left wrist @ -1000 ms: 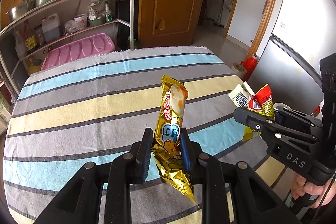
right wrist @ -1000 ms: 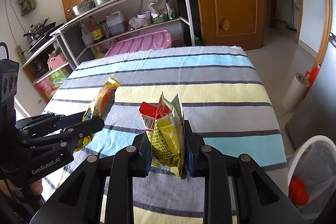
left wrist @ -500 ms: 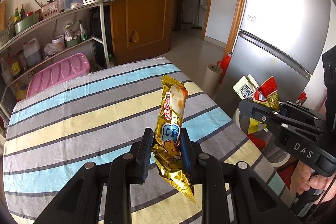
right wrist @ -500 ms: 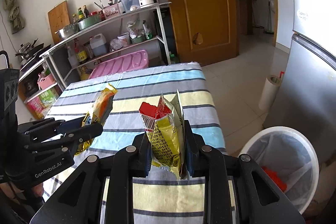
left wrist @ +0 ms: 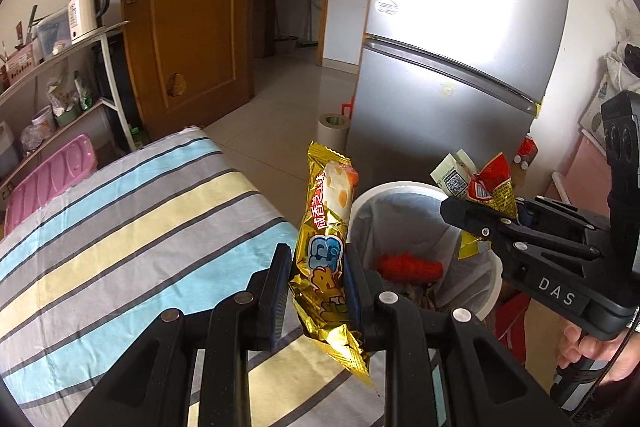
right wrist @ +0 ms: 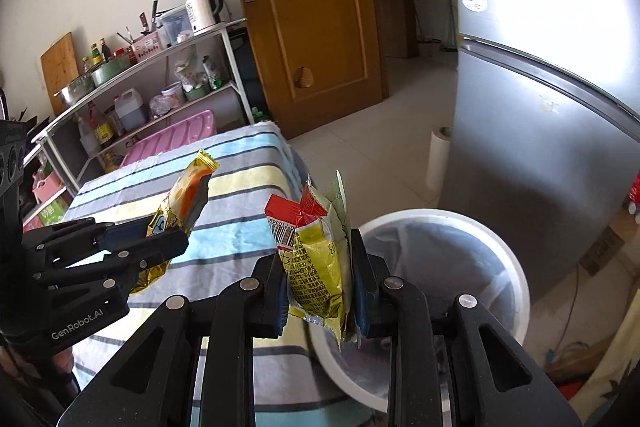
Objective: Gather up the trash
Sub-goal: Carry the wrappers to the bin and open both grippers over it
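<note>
1. A gold snack wrapper is clamped upright between the jaws of the left gripper, near the table corner and just short of the bin.
2. A bundle of yellow-and-red wrappers is pinched in the right gripper, whose jaws are closed on it at the bin's near rim.
3. The white bin, lined with a clear bag, is seen just past both tools; red trash lies inside it.
4. For a clean drop, each wrapper is best carried fully over the opening before the jaws are parted; the long gold wrapper may catch on the rim if it is let go early.
5. The two grippers are held close together, so the releases are best made one after the other.
6. The striped tablecloth lies at the left, with no trash seen on the visible part.
7. Farther off, a paper roll stands on the floor beside the grey fridge; neither blocks the way.
</note>
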Action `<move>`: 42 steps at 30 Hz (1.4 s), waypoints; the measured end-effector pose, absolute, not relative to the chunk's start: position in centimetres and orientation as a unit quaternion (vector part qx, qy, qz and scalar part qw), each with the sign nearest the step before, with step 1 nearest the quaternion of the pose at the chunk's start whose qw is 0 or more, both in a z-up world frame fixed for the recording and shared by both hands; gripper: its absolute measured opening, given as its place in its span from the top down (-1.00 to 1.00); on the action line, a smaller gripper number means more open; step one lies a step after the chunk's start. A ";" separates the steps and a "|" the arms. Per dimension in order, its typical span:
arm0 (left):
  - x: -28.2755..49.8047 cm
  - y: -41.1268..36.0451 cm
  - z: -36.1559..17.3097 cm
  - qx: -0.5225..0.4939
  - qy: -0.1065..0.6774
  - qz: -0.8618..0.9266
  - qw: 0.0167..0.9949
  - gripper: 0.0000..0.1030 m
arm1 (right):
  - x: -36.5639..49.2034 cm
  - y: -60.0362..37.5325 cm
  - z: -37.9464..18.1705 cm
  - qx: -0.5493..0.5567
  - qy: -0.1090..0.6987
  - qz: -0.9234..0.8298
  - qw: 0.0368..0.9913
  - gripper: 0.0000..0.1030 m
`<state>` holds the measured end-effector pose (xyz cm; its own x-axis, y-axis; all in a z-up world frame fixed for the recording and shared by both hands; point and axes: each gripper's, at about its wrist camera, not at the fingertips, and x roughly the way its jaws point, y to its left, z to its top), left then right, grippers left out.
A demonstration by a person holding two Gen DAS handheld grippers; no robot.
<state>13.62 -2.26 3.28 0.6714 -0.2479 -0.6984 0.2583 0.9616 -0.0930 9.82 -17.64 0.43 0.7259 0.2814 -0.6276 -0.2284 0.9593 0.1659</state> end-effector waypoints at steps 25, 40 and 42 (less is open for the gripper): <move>16.7 -11.9 -3.0 0.038 0.451 -0.182 0.873 0.33 | 12.3 -27.2 -6.8 0.071 0.434 0.040 0.897 -0.03; 14.2 -10.9 -0.9 0.048 0.418 -0.155 0.894 0.17 | 9.1 -26.6 -4.4 0.076 0.391 0.016 0.917 -0.09; 13.5 -10.6 -0.4 0.044 0.411 -0.155 0.897 0.17 | 8.2 -26.4 -4.0 0.077 0.385 0.009 0.920 -0.09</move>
<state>13.46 -10.58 -0.39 0.6137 -0.2417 -0.7516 0.3139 0.9482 -0.0486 8.17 -26.40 -3.99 0.7039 0.0768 -0.7062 0.0423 0.9878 0.1497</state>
